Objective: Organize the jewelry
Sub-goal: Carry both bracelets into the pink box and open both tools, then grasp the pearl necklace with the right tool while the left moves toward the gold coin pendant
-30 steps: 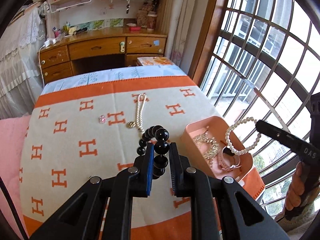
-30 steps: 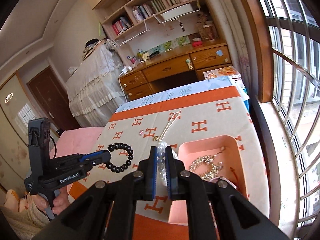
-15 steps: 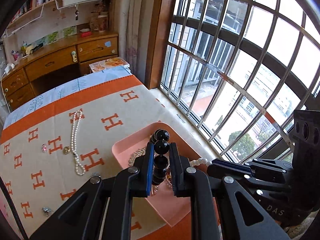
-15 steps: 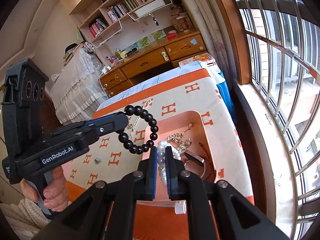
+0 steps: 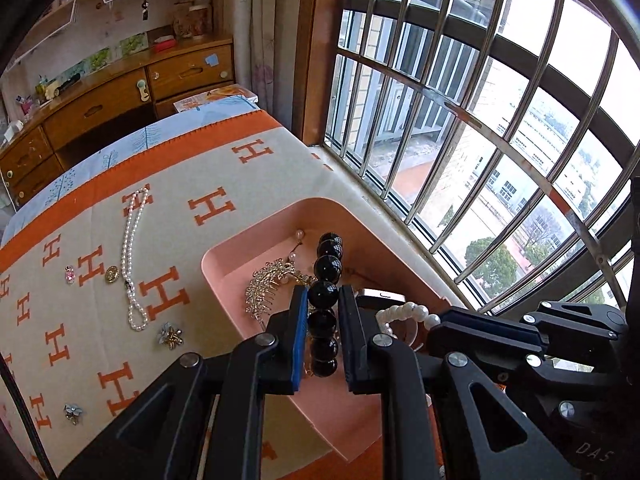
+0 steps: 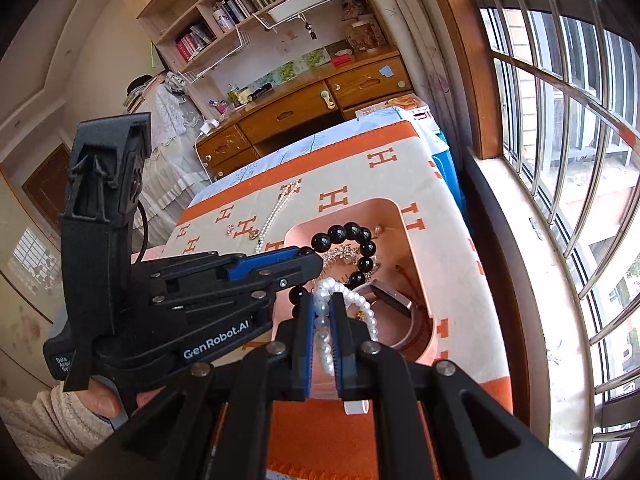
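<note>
A: Start at the jaws. What does each one hold?

B: The left gripper (image 5: 323, 312) is clamped narrow on a black bead bracelet (image 5: 327, 270), the beads standing up in a column between the pads. The right gripper (image 6: 323, 312) is pinched on a white pearl bracelet (image 6: 352, 300), whose loop droops forward off its tips.

A: And where are they over the table?

B: Both hang over the pink tray (image 5: 224, 256) near the window side of the blanket (image 5: 224, 168). In the right wrist view the black loop dangles above the tray's middle and the pearls sit just beside it, low over a bangle (image 6: 394, 300) and a sparkly comb (image 5: 268, 288) lying inside.

A: What has changed?

B: A second ago the left gripper was out over the open blanket with the tray off to its right, and the right one was short of the tray. Half a second ago both had swung in above it. Now they are lower and closer together, nearly touching. Neither bracelet has been let go.

A: So the task?

B: I'd judge both are at the drop point; opening the jaws should land them in the tray. Still out on the blanket: a long pearl necklace (image 5: 134, 256), a gold coin-like charm (image 5: 112, 274), a pink stone (image 5: 69, 274) and two small brooches.
</note>
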Tool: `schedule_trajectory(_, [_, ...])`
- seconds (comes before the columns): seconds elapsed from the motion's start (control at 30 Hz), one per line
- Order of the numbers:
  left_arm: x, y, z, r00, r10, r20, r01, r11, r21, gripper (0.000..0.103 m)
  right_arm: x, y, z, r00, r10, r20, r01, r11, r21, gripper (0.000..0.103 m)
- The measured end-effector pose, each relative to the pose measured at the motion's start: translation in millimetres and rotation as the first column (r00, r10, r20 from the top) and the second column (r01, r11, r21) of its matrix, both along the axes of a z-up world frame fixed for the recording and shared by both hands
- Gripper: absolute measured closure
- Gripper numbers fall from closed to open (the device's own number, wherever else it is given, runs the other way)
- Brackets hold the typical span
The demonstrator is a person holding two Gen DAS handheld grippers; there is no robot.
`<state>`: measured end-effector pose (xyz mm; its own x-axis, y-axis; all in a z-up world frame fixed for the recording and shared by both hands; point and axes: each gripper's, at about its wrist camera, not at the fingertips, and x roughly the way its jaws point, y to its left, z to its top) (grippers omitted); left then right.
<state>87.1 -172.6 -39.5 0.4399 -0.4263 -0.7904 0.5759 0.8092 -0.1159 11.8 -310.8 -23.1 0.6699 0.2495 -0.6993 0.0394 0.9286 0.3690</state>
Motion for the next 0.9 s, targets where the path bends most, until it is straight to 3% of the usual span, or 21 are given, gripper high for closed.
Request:
schedule_trajectory(0.1, [-1,9,3,1.000,0.017,0.010,-0.017,1.000,-0.007,0.088,1,1,-1,1.000,-0.011,-0.002,0.011,1.000,-0.002,0.095])
schedule_trajectory(0.23, [-3,21,10,0.998,0.048,0.033,-0.047,0.999,-0.025,0.076,3,4,-1,1.000,-0.009,-0.008,0.009,1.000,-0.012,0.095])
schedule_trajectory(0.3, [-4,27,14,0.997,0.062,0.041,-0.061,0.998,-0.030,0.066,4,5,-3,1.000,-0.003,-0.021,0.003,1.000,-0.001,0.095])
schedule_trajectory(0.37, [-7,34,18,0.995,0.083,0.062,-0.081,0.996,-0.038,0.043,6,8,-3,1.000,0.007,-0.028,-0.007,1.000,-0.001,0.095])
schedule_trajectory(0.77, [-22,92,46,0.957,0.238,0.164,-0.234,0.971,-0.047,0.042,11,24,2,0.998,0.036,-0.042,-0.036,0.999,0.004,0.094])
schedule_trajectory(0.9, [-22,121,56,0.947,0.276,0.164,-0.272,0.961,-0.046,0.042,17,35,8,0.996,0.070,-0.050,-0.071,0.997,-0.008,0.094])
